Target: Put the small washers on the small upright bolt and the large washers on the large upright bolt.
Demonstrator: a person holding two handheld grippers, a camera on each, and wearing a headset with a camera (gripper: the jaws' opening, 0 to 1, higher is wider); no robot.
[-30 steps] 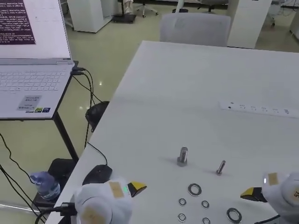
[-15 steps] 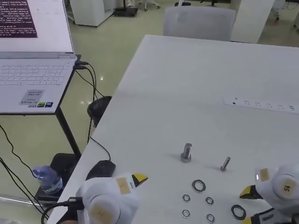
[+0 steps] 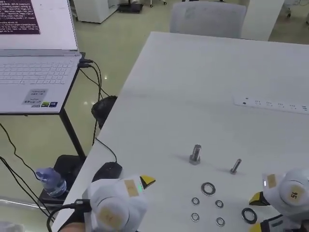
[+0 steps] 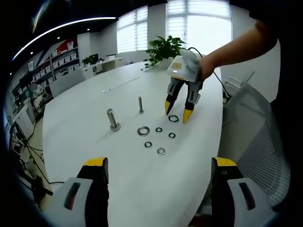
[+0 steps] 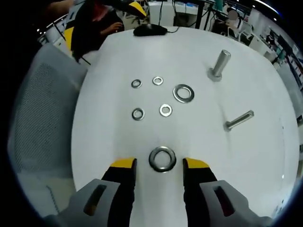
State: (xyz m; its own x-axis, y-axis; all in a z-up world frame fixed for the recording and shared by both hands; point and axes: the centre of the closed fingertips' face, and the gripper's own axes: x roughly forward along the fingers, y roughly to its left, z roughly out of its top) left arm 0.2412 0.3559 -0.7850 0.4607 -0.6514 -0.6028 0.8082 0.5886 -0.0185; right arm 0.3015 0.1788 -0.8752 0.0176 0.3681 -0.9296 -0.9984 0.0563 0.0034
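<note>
Two bolts stand upright on the white table: a large bolt [image 3: 195, 154] [image 5: 218, 64] and, to its right, a thin small bolt [image 3: 235, 166] [image 5: 239, 120]. One large washer [image 3: 208, 188] [image 5: 183, 93] lies flat in front of them, with several small washers [image 3: 195, 201] [image 5: 165, 110] around it. A second large washer [image 3: 249, 215] [image 5: 162, 159] lies between the yellow-tipped jaws of my right gripper [image 5: 160, 163] [image 3: 255, 212], which is open and straddles it. My left gripper [image 4: 160, 163] is open and empty, back at the table's left front corner.
A white power strip [image 3: 270, 104] lies at the far right of the table. A black mouse [image 3: 107, 170] sits near the left edge. Off the table to the left are an open laptop [image 3: 34, 77] on a stand, cables and a water bottle [image 3: 50, 181].
My right gripper has come in over the nearest large washer, so its jaws now stand on either side of it. The left gripper has stayed put; the head view shifted slightly.
</note>
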